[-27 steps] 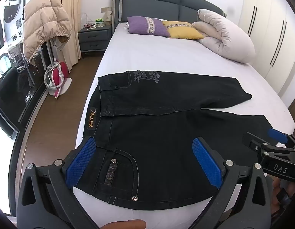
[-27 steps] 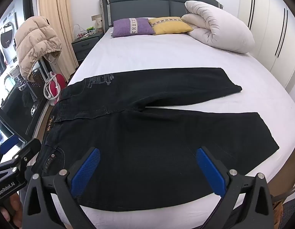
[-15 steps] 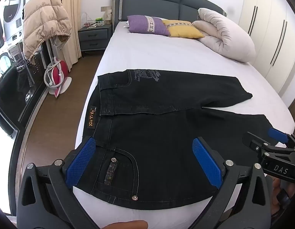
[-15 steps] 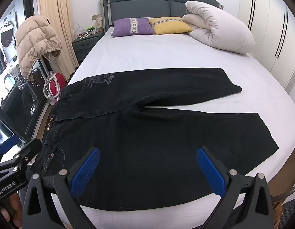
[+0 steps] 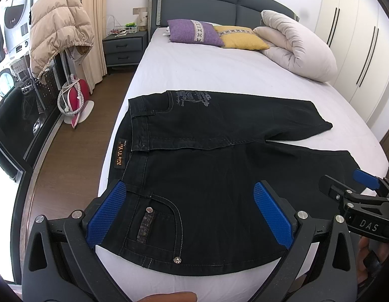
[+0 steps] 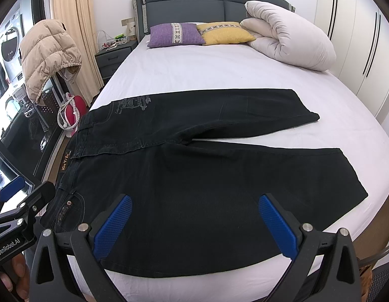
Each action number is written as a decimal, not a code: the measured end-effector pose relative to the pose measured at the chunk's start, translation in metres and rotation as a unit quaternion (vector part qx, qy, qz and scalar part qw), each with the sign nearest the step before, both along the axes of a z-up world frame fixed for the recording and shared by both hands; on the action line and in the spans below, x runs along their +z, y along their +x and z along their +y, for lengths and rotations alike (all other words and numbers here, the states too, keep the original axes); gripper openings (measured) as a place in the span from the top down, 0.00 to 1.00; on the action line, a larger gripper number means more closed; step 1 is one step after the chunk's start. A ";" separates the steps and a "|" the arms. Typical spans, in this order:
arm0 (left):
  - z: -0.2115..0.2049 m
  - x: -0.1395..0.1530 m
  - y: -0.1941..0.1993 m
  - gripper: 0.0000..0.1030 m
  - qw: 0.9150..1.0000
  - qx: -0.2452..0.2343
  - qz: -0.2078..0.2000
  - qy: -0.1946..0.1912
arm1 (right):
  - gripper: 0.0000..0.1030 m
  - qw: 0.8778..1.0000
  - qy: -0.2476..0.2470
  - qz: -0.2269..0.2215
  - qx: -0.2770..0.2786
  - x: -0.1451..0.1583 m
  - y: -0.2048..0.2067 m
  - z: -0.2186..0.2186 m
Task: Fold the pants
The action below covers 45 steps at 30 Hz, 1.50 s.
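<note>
left wrist view: pants (image 5: 219, 176) flat mid-frame on bed (image 5: 207, 75), unfolded; left hand-held gripper (image 5: 189, 214), right hand-held gripper (image 6: 194, 224) wide open, empty; next: grasp near leg edge.

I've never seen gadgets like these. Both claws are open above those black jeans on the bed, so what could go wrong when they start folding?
The black jeans lie with the waistband and near leg close to the edge of the bed; a tug could drag them toward the floor. The left gripper and right gripper hang open near each other, so they might bump. A pinch may catch only the top denim layer, leaving a crooked fold.
</note>
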State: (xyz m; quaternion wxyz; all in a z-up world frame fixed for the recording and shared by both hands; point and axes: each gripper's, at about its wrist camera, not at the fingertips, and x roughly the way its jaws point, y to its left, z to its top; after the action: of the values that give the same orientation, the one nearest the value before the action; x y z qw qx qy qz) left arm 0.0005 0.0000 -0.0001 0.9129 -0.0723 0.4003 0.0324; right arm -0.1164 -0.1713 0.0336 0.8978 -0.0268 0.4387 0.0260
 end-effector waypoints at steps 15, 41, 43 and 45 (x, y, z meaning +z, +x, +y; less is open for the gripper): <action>0.000 0.000 0.000 0.00 1.000 0.000 0.001 0.000 | 0.00 1.000 -0.001 0.000 0.000 -0.001 -0.001 0.000; -0.004 -0.007 0.001 0.00 1.000 0.000 0.001 -0.001 | 0.00 1.000 -0.001 0.002 0.000 -0.003 -0.002 0.001; -0.003 -0.006 0.001 0.00 1.000 0.000 0.002 -0.001 | 0.00 1.000 -0.001 0.002 0.001 -0.002 -0.002 0.002; -0.003 -0.007 0.001 0.00 1.000 0.000 0.002 -0.001 | 0.00 1.000 -0.001 0.002 0.001 -0.009 -0.006 0.001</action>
State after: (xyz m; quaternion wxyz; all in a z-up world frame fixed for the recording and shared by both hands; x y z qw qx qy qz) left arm 0.0015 -0.0034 -0.0068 0.9121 -0.0735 0.4021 0.0323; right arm -0.1221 -0.1701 0.0246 0.8970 -0.0280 0.4404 0.0260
